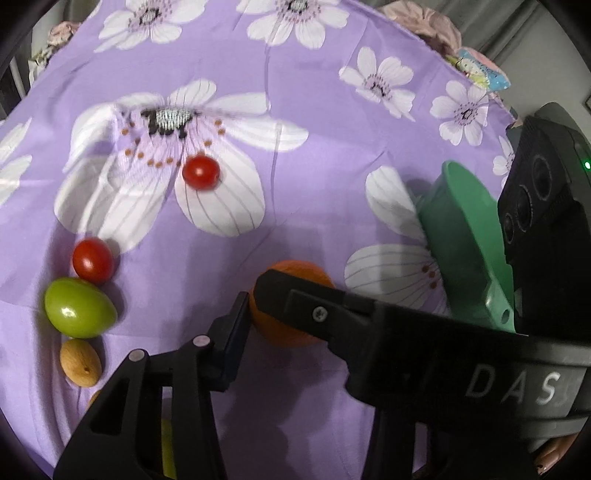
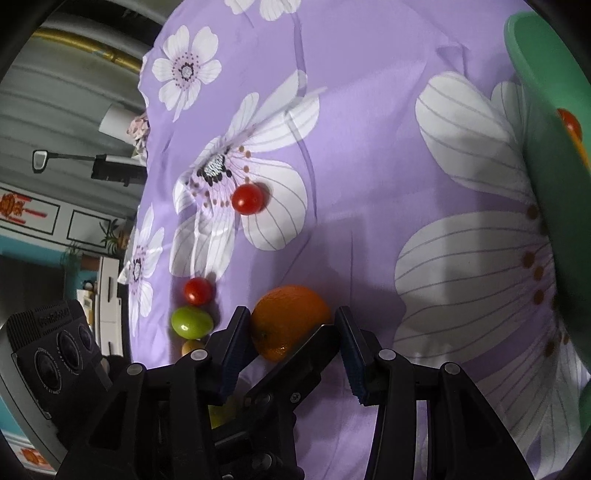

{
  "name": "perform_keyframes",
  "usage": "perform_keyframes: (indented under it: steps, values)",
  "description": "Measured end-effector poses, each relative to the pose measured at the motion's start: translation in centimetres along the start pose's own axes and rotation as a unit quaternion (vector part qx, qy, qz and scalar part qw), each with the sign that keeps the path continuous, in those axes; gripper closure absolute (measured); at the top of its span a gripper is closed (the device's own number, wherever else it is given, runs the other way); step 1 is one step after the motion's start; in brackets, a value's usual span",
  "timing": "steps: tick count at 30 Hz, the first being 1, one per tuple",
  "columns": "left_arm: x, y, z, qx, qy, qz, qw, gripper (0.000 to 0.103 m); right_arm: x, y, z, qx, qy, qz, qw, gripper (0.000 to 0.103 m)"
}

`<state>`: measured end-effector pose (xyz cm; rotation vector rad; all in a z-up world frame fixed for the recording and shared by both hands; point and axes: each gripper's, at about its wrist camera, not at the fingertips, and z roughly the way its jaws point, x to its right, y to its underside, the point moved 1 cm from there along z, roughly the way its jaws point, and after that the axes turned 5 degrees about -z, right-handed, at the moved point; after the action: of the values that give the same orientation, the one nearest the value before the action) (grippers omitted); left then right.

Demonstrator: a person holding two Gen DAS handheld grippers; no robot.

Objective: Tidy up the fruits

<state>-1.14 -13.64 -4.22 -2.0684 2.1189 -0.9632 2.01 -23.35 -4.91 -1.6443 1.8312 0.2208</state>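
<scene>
Right wrist view: the right gripper (image 2: 291,323) straddles the orange (image 2: 288,314) on the cloth (image 2: 351,147). It is half-wide, with the left pad touching and the right pad just clear. The left gripper (image 1: 291,314) crosses in front. One of its pads touches the orange, the other is hidden, so its hold cannot be told. Left of the orange lie a tan fruit (image 1: 80,362), a green fruit (image 1: 79,312) and a tomato (image 1: 92,260), with a second tomato (image 1: 201,171) farther off. A tilted bowl (image 1: 461,229) is at right. A curtain (image 1: 498,22) hangs beyond.

Green bowl (image 2: 546,110) cut by frame edge; yellow fruit (image 1: 168,446) mostly hidden.
</scene>
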Motion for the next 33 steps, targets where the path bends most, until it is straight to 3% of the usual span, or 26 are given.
perform_keyframes:
  steps: [9,15,33]
  values:
    - [1.9,-0.1,-4.2,0.113,0.02,0.032,0.9929,0.058,-3.0,0.1,-4.4,0.092,-0.009,-0.07,0.993,0.055]
    - [4.2,0.0,-7.3,0.187,0.044,0.055,0.9798,0.058,-4.9,0.5,-8.4,0.156,0.0,-0.117,0.981,0.055]
    - [11.0,-0.3,-8.1,0.198,0.074,0.12,0.9699,0.058,-2.3,0.6,-14.5,0.225,0.012,-0.098,0.969,0.055]
